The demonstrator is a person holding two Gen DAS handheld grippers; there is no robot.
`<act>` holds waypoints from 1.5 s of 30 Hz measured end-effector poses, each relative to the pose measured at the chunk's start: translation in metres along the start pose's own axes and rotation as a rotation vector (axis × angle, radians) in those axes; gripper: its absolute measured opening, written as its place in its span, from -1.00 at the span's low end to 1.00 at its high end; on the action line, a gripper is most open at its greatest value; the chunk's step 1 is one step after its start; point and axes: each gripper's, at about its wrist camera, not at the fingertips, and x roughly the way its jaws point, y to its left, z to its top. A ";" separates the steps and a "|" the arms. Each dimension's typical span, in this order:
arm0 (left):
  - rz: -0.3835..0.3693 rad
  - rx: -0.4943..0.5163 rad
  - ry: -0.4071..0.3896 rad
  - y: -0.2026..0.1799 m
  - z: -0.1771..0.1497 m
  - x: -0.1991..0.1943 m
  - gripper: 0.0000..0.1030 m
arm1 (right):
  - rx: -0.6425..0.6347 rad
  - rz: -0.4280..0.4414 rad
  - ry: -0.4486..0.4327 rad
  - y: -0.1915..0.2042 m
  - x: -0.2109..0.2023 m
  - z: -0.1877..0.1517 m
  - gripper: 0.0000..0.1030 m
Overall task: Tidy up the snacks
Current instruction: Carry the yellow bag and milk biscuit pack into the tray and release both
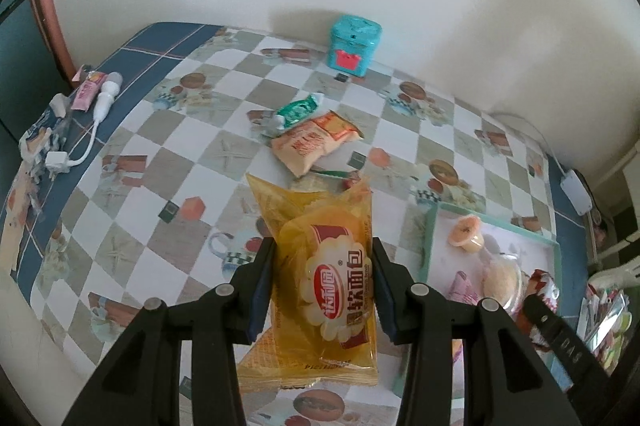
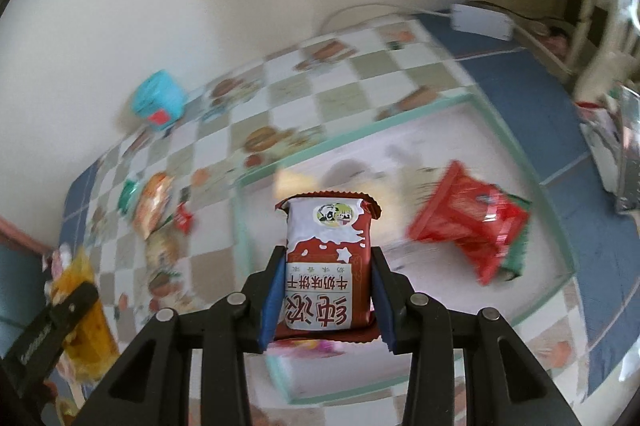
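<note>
My left gripper (image 1: 323, 258) is shut on a yellow bread packet (image 1: 320, 266), held above the checked tablecloth just left of the mint-rimmed tray (image 1: 430, 238). My right gripper (image 2: 327, 266) is shut on a brown and white milk biscuit packet (image 2: 326, 262), hanging over the same tray (image 2: 520, 154), where a red snack packet (image 2: 472, 222) lies. Loose on the cloth are an orange snack bag (image 1: 316, 142) and a green wrapped sweet (image 1: 298, 110). In the tray sit a jelly cup (image 1: 466, 234) and a round cake in clear wrap (image 1: 500, 278). The right view is blurred.
A teal tin box (image 1: 354, 44) stands at the wall. A white charger with cable (image 1: 100, 106) and a pink tube (image 1: 86, 92) lie at the table's left edge. A white adapter (image 2: 482, 16) rests at the far right corner, with a pile of packets (image 1: 604, 318) off to the right.
</note>
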 end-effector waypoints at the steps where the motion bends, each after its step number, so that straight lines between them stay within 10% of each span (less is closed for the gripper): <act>1: -0.003 0.006 0.001 -0.003 -0.001 0.000 -0.11 | 0.011 -0.010 -0.003 -0.005 0.000 0.002 -0.19; 45: -0.164 0.412 0.097 -0.162 -0.080 0.037 -0.10 | 0.215 -0.163 0.011 -0.088 0.007 0.011 -0.04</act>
